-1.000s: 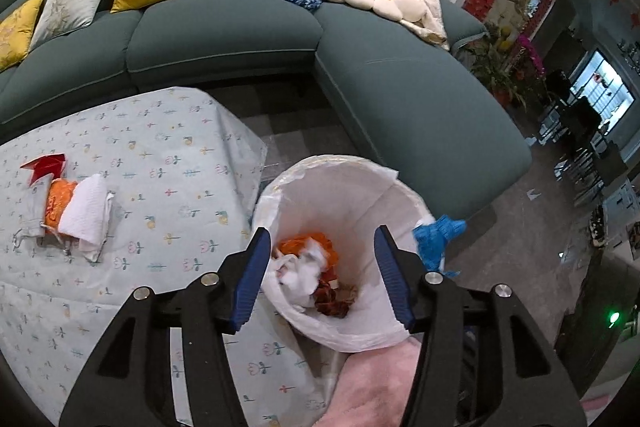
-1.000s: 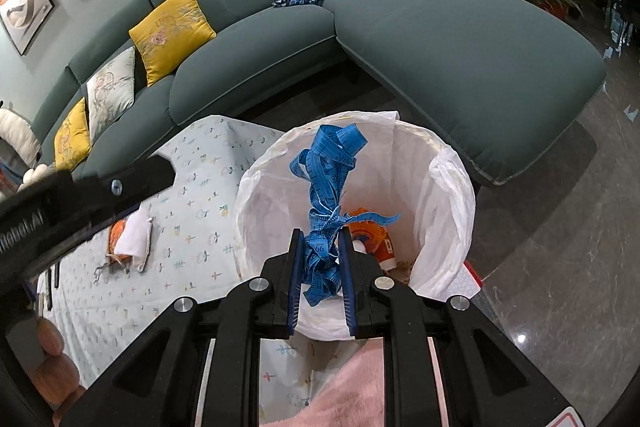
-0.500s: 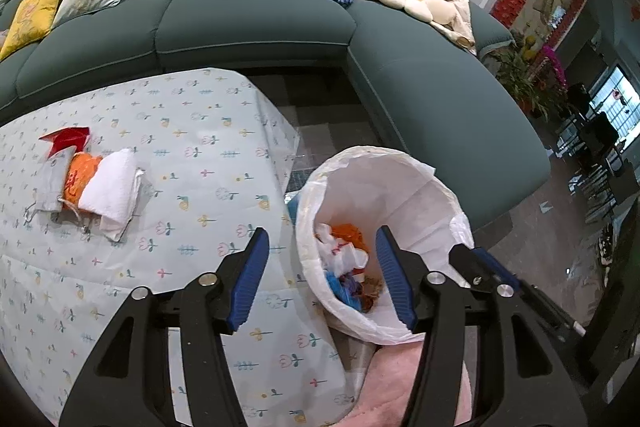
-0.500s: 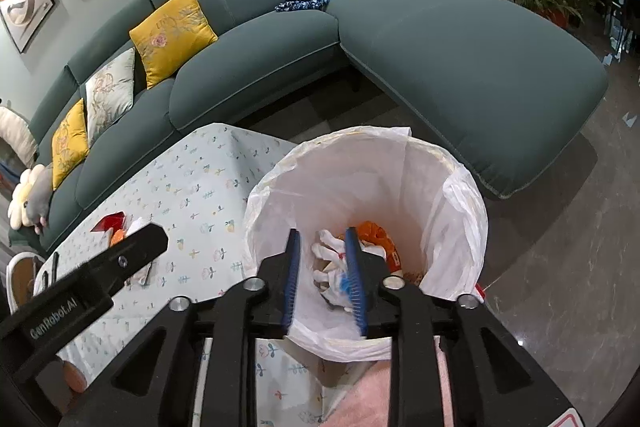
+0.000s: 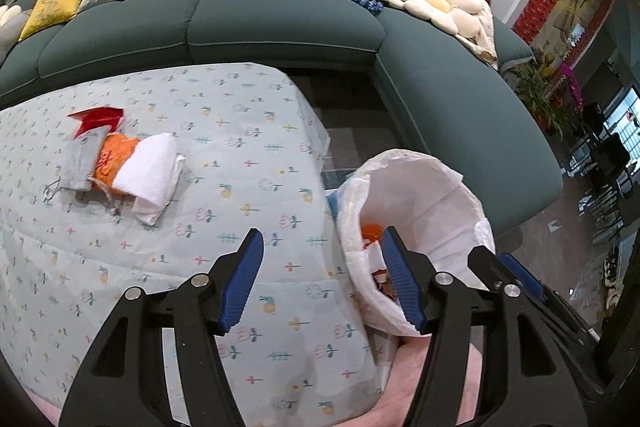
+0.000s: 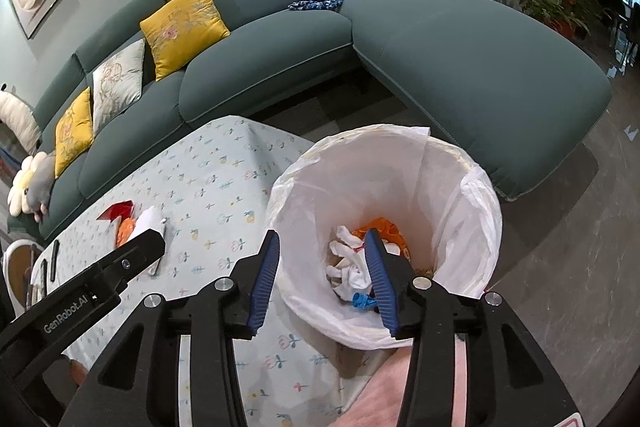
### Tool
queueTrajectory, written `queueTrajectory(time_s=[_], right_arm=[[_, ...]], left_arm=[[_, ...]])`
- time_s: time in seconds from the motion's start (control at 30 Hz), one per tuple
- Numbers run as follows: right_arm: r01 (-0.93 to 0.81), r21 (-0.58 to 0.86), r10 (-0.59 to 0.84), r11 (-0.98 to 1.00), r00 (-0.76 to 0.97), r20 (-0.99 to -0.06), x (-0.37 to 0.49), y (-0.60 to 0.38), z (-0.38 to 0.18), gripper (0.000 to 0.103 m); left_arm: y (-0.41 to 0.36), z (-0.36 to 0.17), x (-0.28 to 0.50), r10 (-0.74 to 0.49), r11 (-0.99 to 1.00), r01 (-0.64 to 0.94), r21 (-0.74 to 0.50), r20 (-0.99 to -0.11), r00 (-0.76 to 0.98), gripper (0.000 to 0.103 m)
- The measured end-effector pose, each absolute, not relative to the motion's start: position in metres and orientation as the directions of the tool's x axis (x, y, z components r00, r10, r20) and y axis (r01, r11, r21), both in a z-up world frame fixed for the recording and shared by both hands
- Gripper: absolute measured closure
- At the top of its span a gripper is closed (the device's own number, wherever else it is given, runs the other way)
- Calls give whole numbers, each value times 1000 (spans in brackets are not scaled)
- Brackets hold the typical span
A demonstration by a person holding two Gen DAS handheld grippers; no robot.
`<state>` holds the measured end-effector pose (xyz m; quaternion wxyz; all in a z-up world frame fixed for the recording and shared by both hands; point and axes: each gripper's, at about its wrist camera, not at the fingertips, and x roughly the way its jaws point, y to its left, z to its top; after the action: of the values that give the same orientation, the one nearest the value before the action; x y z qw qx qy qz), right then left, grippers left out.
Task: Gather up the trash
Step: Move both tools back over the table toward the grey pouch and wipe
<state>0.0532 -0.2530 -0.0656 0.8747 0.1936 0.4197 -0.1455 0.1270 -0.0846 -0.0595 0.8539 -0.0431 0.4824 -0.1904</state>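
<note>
A bin lined with a white bag (image 6: 472,195) stands at the table's right corner; it also shows in the left wrist view (image 5: 436,187). Inside lie white crumpled pieces (image 6: 348,267), an orange wrapper (image 6: 380,227) and the blue tape (image 6: 362,301). My right gripper (image 6: 324,259) is open and empty over the bin's near left rim. My left gripper (image 5: 322,255) is open and empty above the table edge beside the bin. A small pile on the table holds a white cloth (image 5: 150,171), an orange packet (image 5: 114,163), a grey pouch (image 5: 82,163) and a red piece (image 5: 98,117).
The table wears a light flowered cloth (image 5: 240,147). A teal sofa (image 5: 280,23) with yellow cushions curves behind it and along the right. Dark pens (image 6: 52,259) lie at the table's far left. Tiled floor (image 6: 580,247) lies right of the bin.
My right gripper let the blue tape fall into the bin and opened wider. My left gripper swung left, away from over the bin toward the table.
</note>
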Motion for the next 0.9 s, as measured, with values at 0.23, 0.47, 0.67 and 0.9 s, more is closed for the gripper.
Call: queueTrajectory(time_s=[0.23,0.47,0.67,0.9], right_arm=[[374,200,-72,905,599,-797,53,-226,-65,54],[323,180,-53,929,597,-800,58,-196,-63,46],[284,148,-55,947,599,-799,61,-170,-62,38],[242,129,-39,962,585,-810,67,-141,-67,36]], left_arm=[[-52,-65,124,-334,940,227,-254,-815,473,41],[-19,-68,121,-309,951,172,-257,-816,489,41],[11,-74,121,-278,960,110,-258,-820,500,39],[47,-82,120,-237,967,48,-249,-824,514,36]])
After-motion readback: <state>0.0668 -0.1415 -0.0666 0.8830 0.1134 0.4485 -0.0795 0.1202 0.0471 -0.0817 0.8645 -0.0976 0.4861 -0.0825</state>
